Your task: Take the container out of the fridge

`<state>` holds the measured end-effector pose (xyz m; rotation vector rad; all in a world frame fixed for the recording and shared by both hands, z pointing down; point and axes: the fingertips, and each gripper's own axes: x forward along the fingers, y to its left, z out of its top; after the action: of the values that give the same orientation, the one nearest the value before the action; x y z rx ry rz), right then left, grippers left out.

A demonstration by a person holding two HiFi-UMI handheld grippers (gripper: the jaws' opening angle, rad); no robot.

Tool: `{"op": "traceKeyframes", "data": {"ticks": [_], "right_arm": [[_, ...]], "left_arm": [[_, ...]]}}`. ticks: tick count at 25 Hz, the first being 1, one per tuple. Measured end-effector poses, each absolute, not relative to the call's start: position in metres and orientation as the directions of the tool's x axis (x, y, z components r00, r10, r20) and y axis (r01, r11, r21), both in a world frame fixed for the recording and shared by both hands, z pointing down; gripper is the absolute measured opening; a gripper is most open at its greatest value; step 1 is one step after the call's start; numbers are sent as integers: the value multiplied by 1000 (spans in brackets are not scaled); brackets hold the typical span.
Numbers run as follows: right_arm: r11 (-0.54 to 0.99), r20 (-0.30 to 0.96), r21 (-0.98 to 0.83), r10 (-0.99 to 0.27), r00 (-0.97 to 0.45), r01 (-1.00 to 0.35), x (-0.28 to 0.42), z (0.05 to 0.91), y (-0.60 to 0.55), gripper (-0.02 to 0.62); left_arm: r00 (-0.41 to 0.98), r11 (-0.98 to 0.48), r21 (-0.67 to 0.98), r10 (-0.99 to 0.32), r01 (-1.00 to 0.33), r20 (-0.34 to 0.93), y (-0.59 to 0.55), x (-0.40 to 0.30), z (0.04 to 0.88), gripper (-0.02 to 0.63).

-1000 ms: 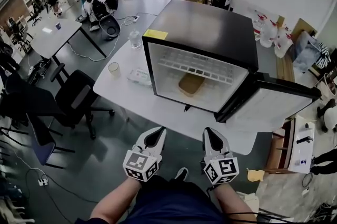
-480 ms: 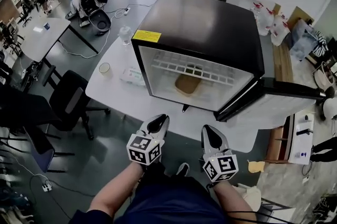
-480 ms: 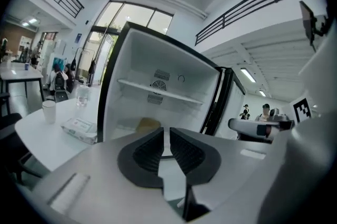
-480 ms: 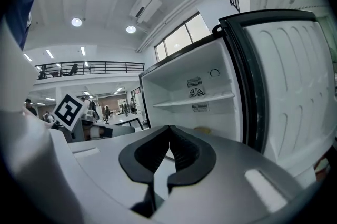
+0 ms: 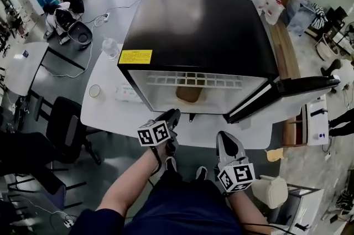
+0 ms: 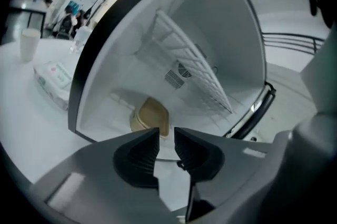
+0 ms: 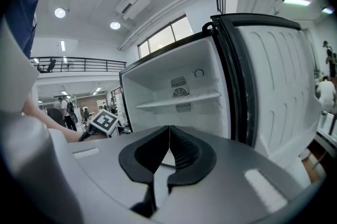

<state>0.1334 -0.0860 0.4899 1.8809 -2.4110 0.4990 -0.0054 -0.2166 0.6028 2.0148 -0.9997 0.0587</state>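
Observation:
A black mini fridge [image 5: 199,24] stands on a white table [image 5: 108,118] with its door [image 5: 287,97] swung open to the right. A tan lidded container [image 5: 189,93] sits on the fridge floor under a white wire shelf [image 5: 193,81]. My left gripper [image 5: 174,113] is at the table's front edge, pointing into the opening. Its jaws are opening, with a narrow gap and nothing between them. In the left gripper view the container [image 6: 151,115] lies just beyond the left gripper [image 6: 166,132]. My right gripper [image 5: 224,136] hangs lower and nearer my body, shut and empty [image 7: 169,128].
Left of the fridge on the table are a paper cup [image 5: 94,90], a tissue pack [image 5: 128,93] and a water bottle [image 5: 110,48]. A black office chair [image 5: 66,129] stands at the table's left. The open door blocks the right side.
The view has closed in on the fridge. My left gripper rose and moved forward to the fridge opening, and its jaws parted. The right gripper stayed low and shut.

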Motion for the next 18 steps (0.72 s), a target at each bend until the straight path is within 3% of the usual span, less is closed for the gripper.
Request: {"op": "traceKeyframes", "data": {"ticks": [3,7,11,18], "right_arm": [[138,245,-223,-950,-193,-965,145,495,-82,8],[72,261,-230,-956,-133,-971,153,501,-78,8],[30,274,-220,-957,-91,-975,159,504,-71,8],[-43,296,-214,-955,-23,-976,178,508,-55,8]], "left_arm": [[690,-138,813,-619,-565,375,-237,-4,633,87],[688,19,889,-625,-458,368,-257,-1,663,87],[687,91,915,-632,-393,358,-267,18,677,87],[660,144,904,-638,-403,396,-280,34,694,87]]}}
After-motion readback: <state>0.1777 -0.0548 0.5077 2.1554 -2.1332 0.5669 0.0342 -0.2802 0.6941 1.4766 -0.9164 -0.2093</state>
